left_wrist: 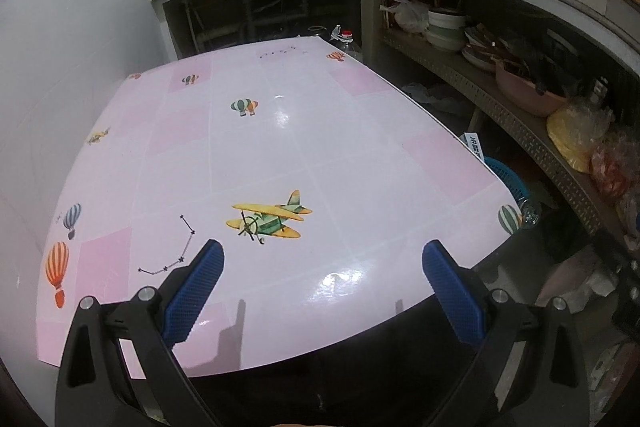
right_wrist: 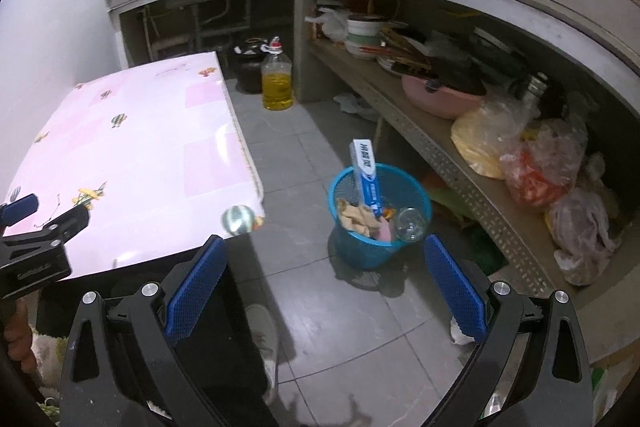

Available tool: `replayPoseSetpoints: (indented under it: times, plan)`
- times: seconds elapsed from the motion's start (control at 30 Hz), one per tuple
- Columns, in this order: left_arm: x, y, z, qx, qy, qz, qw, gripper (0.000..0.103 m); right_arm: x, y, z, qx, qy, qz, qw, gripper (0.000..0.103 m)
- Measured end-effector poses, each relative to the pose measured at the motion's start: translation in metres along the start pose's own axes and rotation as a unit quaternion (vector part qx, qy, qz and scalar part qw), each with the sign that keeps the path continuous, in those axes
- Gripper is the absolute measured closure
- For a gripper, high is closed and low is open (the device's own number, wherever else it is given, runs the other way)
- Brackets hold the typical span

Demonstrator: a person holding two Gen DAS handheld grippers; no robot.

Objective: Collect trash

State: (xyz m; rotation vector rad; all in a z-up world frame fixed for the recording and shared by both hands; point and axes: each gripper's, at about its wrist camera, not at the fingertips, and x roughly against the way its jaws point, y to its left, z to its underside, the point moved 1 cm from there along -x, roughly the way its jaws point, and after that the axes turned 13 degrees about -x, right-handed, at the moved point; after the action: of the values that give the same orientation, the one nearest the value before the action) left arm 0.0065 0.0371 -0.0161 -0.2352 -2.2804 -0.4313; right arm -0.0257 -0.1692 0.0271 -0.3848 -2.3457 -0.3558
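The trash sits in a blue basket [right_wrist: 380, 223] on the tiled floor [right_wrist: 320, 307], at about one o'clock from the right gripper [right_wrist: 326, 291]: a blue-and-white toothpaste box [right_wrist: 365, 175] standing upright, crumpled paper [right_wrist: 358, 217] and a clear bottle [right_wrist: 410, 223]. The right gripper hangs above the floor, its jaws wide apart and empty. At nine o'clock from the basket stands the pink counter [left_wrist: 280, 147], over which the left gripper [left_wrist: 322, 293] hovers, jaws likewise spread. A jug of yellow oil [right_wrist: 277, 83] stands at twelve o'clock.
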Motion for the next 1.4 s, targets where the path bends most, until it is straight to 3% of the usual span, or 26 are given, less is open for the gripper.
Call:
replayPoseSetpoints:
  times: [0.5,1.4]
  plan:
    - [0.0,0.016,0.011,-0.006,0.02,-0.038,0.999,0.006,-0.013,-0.004,-0.001,0.003,0.004,-0.014,1.0,0.008]
    - [-0.004,0.007,0.012,-0.012,0.03,-0.02,0.9993,0.006,-0.011,0.002,0.0,0.01,0.003,-0.02,1.0,0.008]
